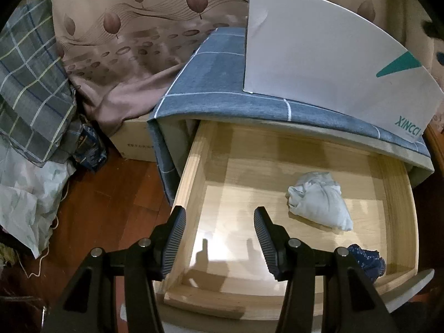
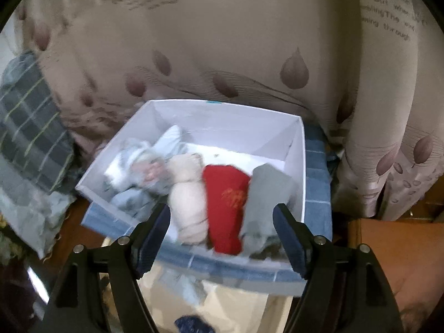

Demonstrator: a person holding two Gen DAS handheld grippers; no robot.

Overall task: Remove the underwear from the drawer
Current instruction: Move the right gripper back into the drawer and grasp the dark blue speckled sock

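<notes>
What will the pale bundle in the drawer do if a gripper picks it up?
The pale grey bundle is creased, knotted cloth, so it will probably squash and droop rather than stay stiff. It looks light, unlikely to break, and should not roll far on the drawer floor.

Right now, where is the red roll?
Right wrist view: the red roll lies in the white box, between a cream roll and a grey one.

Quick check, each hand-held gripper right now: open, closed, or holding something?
Left hand-held gripper: open, nothing between its pads, over the drawer.
Right hand-held gripper: open, holding nothing, above the white box.
</notes>
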